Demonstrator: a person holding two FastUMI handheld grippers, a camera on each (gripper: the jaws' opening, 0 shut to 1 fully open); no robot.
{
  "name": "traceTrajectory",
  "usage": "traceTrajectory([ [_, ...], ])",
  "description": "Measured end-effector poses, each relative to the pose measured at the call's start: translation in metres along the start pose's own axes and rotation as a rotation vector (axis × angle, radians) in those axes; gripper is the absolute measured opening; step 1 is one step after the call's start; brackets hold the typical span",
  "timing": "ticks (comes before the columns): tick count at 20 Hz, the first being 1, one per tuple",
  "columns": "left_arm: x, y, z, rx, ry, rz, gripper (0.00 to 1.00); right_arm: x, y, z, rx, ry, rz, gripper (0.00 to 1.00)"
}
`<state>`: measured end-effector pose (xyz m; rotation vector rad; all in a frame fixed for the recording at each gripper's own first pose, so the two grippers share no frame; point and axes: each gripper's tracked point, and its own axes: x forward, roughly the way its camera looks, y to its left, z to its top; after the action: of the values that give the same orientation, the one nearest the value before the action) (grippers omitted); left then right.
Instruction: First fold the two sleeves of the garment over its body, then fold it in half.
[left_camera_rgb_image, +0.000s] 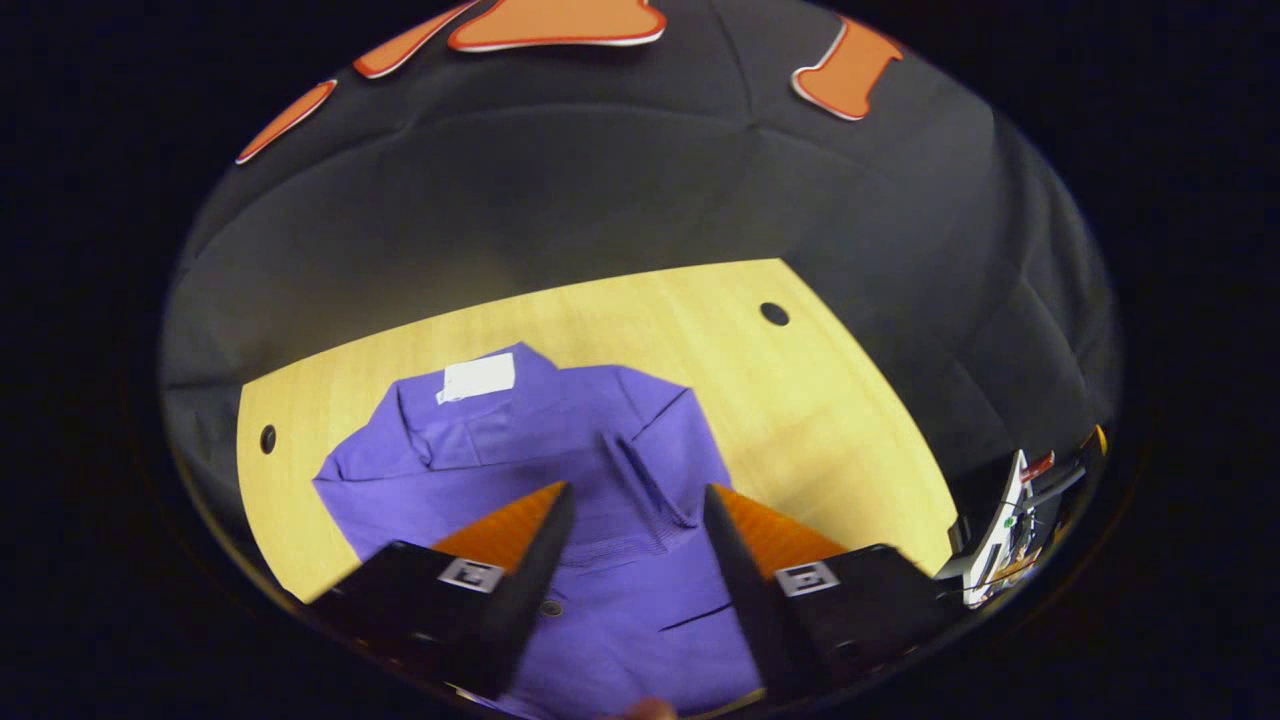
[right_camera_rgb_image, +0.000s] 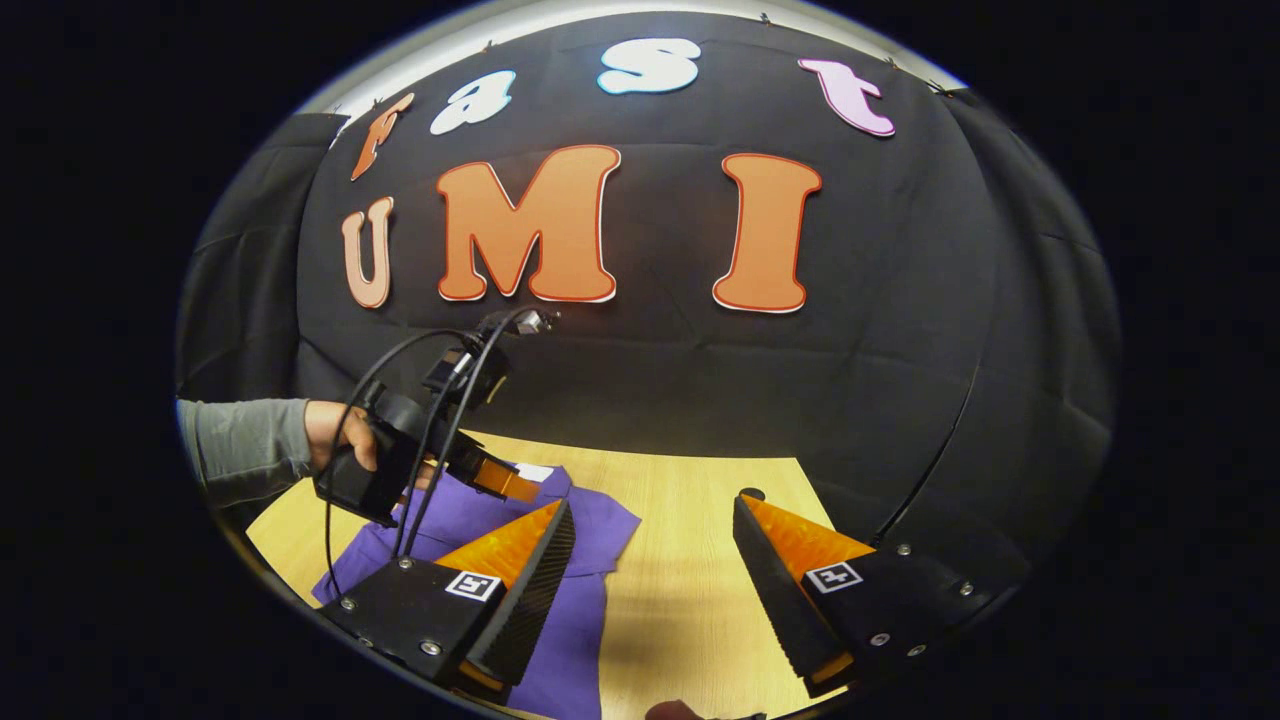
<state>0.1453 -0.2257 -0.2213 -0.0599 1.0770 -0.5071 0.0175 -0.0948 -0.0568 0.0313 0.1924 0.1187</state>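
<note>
A purple garment (left_camera_rgb_image: 560, 470) with a white neck label (left_camera_rgb_image: 478, 378) lies on the wooden table (left_camera_rgb_image: 800, 400), a sleeve folded across its body. My left gripper (left_camera_rgb_image: 637, 500) hangs open just above the folded sleeve, nothing between its fingers. In the right gripper view the same garment (right_camera_rgb_image: 590, 540) lies at the lower left, and my right gripper (right_camera_rgb_image: 652, 515) stands open over the table beside the garment's edge. A hand in a grey sleeve (right_camera_rgb_image: 250, 445) holds the left gripper (right_camera_rgb_image: 520, 488) above the garment.
Two round holes (left_camera_rgb_image: 774, 314) (left_camera_rgb_image: 267, 438) mark the table's far corners. Black cloth walls close in behind and to the sides. Some equipment with cables (left_camera_rgb_image: 1020, 510) sits beyond the table's right edge. Bare wood (right_camera_rgb_image: 690, 560) lies right of the garment.
</note>
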Motion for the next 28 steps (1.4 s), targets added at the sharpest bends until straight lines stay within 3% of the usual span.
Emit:
traceTrajectory([
  [1,-0.002,0.003,0.001,0.003,-0.015,0.006,1.0,0.0,0.001,-0.001,0.004,0.001,-0.001,0.95],
  [8,-0.07,0.057,-0.012,-0.02,-0.148,0.12,1.0,0.009,0.025,-0.004,0.009,-0.009,0.016,0.95],
  [14,-0.136,0.099,-0.017,-0.037,-0.387,0.248,1.0,0.017,0.052,0.005,-0.029,-0.065,0.031,0.95],
  [20,-0.226,0.117,-0.028,-0.084,-0.655,0.354,1.0,0.017,0.073,0.014,-0.058,-0.149,0.03,0.95],
  [24,-0.279,0.125,-0.045,-0.047,-0.834,0.398,1.0,0.012,0.084,0.017,-0.107,-0.215,0.021,0.94],
  [28,-0.308,0.118,-0.076,-0.03,-0.913,0.431,0.99,0.007,0.096,0.005,-0.071,-0.203,0.044,0.95],
])
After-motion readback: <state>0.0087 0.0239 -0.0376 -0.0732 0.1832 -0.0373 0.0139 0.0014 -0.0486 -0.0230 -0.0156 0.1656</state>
